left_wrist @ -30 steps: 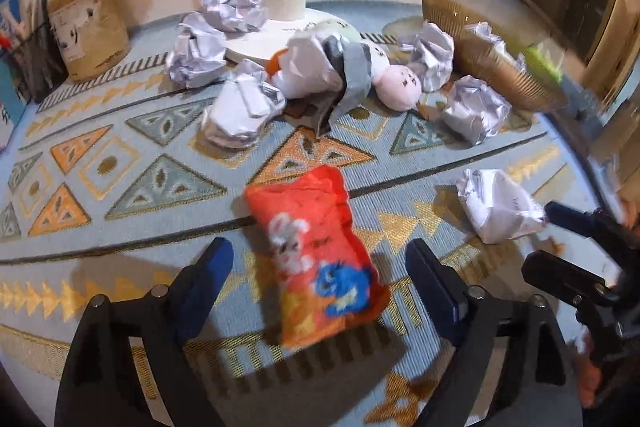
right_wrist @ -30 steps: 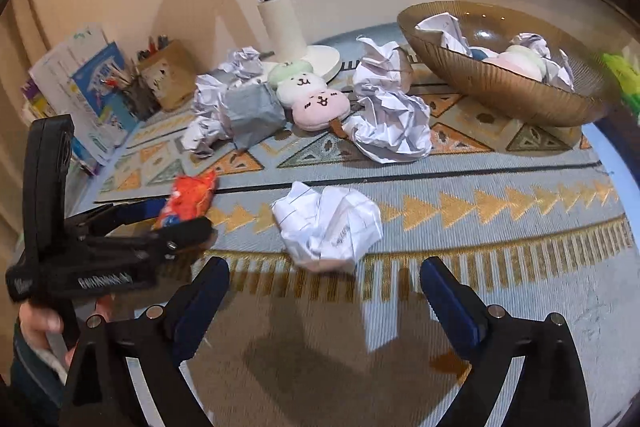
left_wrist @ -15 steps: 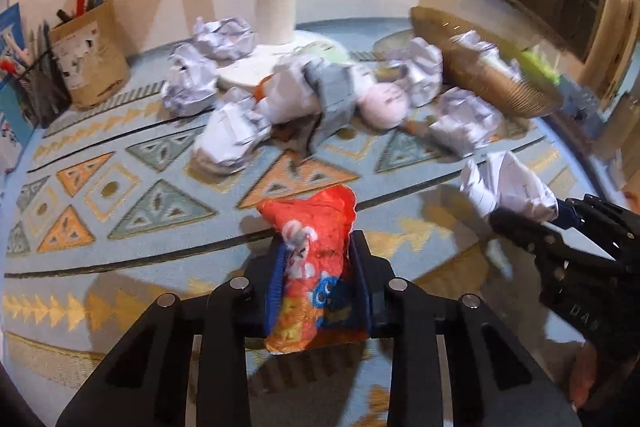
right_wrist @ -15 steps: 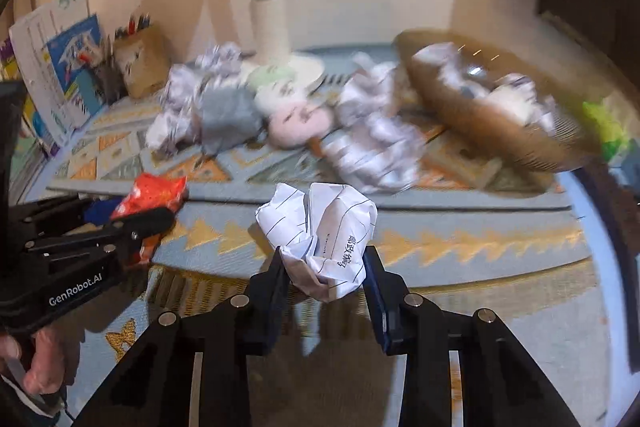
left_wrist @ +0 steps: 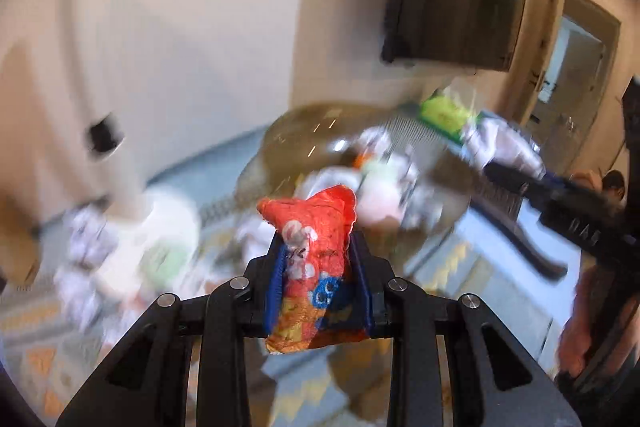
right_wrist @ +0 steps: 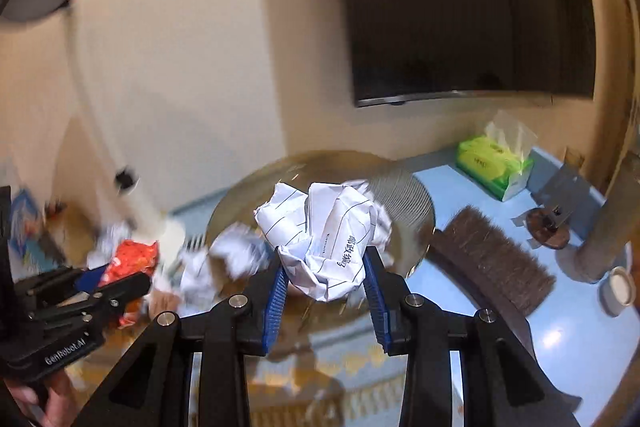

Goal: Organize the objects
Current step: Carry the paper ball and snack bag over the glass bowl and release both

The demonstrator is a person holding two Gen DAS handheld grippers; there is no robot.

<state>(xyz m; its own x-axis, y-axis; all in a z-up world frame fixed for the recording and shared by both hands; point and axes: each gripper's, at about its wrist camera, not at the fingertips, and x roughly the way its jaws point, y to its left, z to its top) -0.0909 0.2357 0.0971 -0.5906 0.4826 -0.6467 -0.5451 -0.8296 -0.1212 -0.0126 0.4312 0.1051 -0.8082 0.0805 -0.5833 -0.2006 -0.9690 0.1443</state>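
- Since the earlier frame, both of your grippers are rising off the patterned cloth (right_wrist: 304,379) with their loads, where half a second ago they were only closing on them low down.
- Your left gripper (left_wrist: 318,291) is clamping the orange snack bag (left_wrist: 316,267) between its blue pads; the bag is standing upright, clear of the cloth.
- Your right gripper (right_wrist: 326,291) is squeezing the crumpled paper ball (right_wrist: 328,239), which is hanging in front of the wide bowl (right_wrist: 404,195).
- Both views are blurring, so you are likely swinging fast; try slowing before the bowl.
- Judging by the paper already lying there, aim over its middle, and keep the two grippers apart as you let go.
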